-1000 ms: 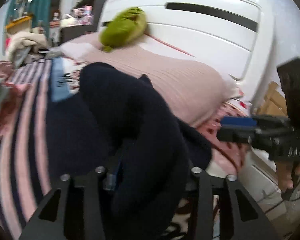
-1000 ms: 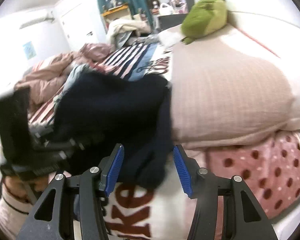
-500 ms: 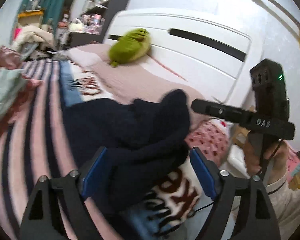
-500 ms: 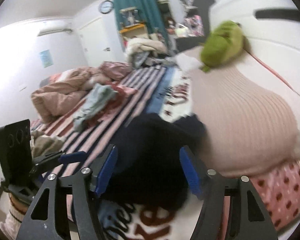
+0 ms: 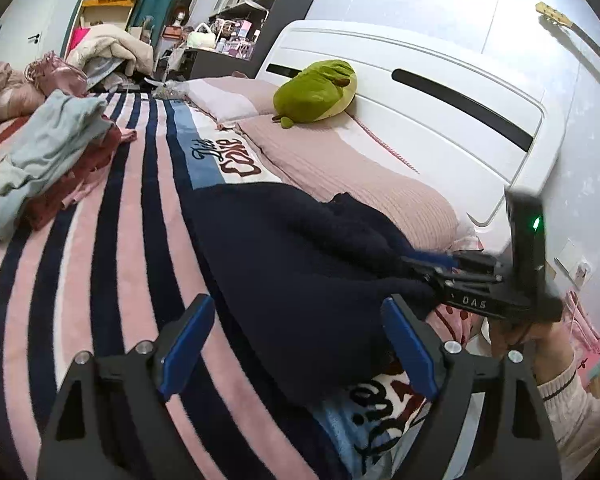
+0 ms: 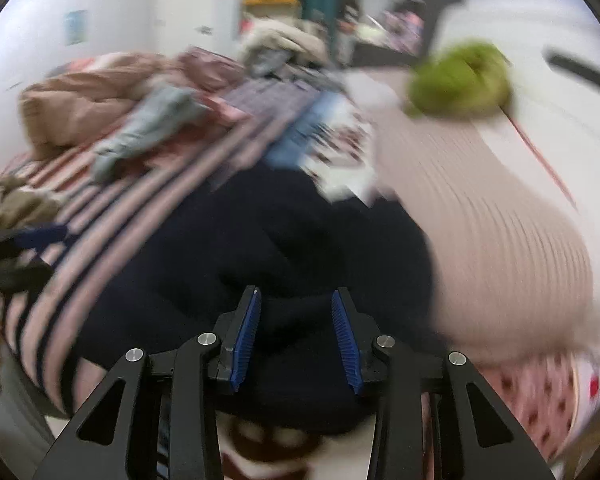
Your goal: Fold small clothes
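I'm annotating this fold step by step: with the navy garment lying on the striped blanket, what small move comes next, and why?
Probably close the right gripper on the navy garment: its jaws straddle a raised fold with a gap showing. The left gripper is wide open, holding nothing.

Left tool (image 5: 298, 336) agape; right tool (image 6: 296, 334) half-parted

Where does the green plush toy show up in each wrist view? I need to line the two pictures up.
Left wrist: the green plush toy lies upper centre, on the pink pillow against the white headboard.
Right wrist: the toy is upper right, blurred, on the same pillow.
Shared landmark: the navy garment on the striped blanket, low centre in both views.
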`<state>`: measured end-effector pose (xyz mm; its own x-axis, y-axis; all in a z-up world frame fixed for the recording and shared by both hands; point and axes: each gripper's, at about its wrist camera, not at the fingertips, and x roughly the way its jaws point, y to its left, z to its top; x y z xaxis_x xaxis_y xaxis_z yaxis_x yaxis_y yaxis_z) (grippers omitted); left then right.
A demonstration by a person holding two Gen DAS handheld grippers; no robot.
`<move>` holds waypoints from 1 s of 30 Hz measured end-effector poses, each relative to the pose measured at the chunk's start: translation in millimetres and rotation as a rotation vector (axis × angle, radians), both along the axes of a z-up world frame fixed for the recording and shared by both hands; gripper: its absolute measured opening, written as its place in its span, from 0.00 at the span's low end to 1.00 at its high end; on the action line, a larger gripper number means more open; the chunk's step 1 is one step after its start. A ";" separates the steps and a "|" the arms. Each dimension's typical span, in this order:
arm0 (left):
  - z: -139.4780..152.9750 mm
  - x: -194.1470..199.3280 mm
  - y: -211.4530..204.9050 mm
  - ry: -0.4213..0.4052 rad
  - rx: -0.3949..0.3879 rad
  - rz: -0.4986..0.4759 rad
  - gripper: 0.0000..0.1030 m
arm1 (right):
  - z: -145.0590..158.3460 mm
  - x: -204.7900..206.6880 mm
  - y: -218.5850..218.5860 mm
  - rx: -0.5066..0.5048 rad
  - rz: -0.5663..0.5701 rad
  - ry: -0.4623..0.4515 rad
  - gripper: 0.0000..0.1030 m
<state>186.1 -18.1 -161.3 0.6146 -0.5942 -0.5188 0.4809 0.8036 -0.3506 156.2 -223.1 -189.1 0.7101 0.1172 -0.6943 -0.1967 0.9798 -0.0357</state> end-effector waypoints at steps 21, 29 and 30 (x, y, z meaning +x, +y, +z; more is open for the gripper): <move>-26.7 24.6 0.9 0.108 -0.076 -0.026 0.83 | -1.8 107.6 18.3 0.188 0.241 0.336 0.10; -32.4 41.0 -3.2 0.148 -0.144 -0.086 0.87 | 24.4 66.3 -55.4 0.157 0.090 0.136 0.08; -33.6 43.7 -6.0 0.157 -0.161 -0.105 0.89 | 18.2 60.8 -64.7 0.143 0.060 0.138 0.08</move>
